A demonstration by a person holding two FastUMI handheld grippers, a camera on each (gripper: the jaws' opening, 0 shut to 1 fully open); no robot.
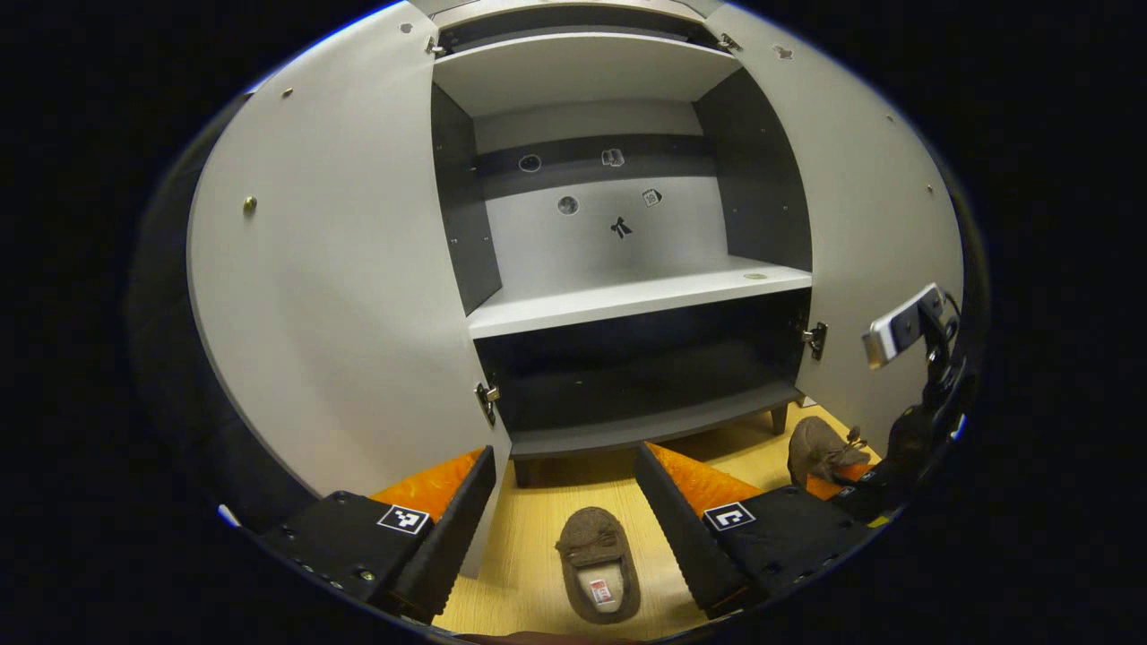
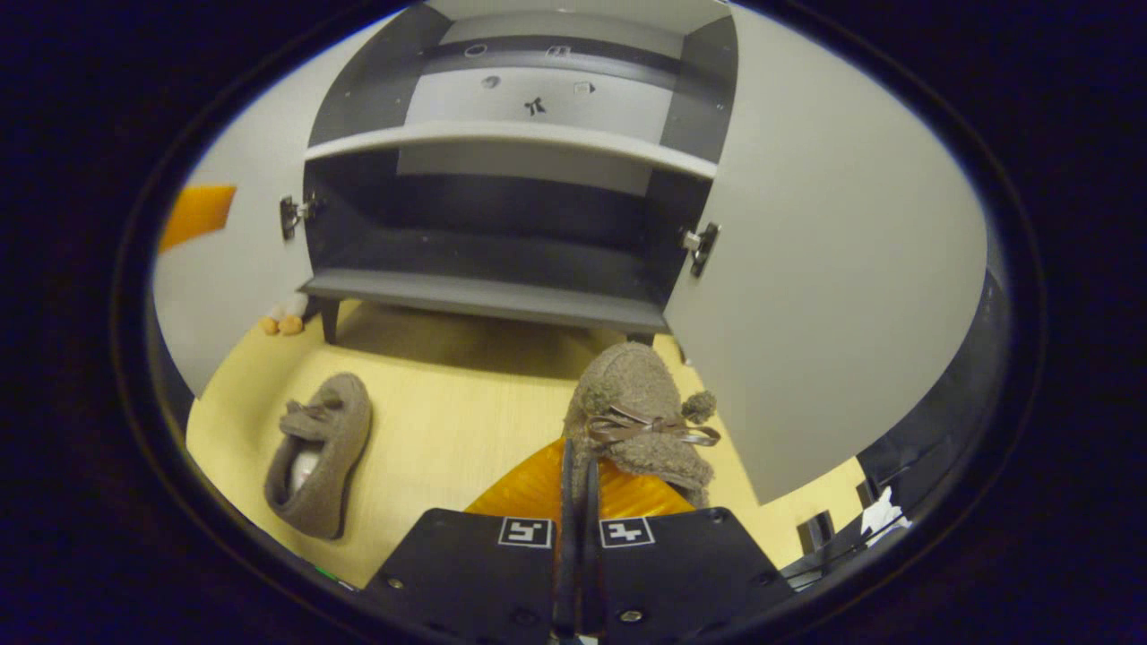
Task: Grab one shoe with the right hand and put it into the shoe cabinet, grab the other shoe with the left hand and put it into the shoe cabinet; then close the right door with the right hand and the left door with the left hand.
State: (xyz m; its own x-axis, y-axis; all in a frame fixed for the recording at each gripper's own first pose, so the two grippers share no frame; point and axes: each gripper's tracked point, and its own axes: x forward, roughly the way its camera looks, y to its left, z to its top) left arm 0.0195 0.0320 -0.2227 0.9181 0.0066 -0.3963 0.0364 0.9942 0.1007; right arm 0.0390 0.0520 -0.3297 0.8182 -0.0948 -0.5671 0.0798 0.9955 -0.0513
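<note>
Right gripper (image 2: pixel 578 488) pinches first shoe (image 2: pixel 638 417) at lower centre; left gripper (image 1: pixel 564 502), spread, frames second shoe (image 1: pixel 599 563); cabinet (image 1: pixel 627 300) w/o shoes, doors open.

We see brown fuzzy shoes (image 2: pixel 318 452), a pale yellow floor (image 2: pixel 448 421), and a grey-and-black cabinet (image 1: pixel 627 296).
</note>
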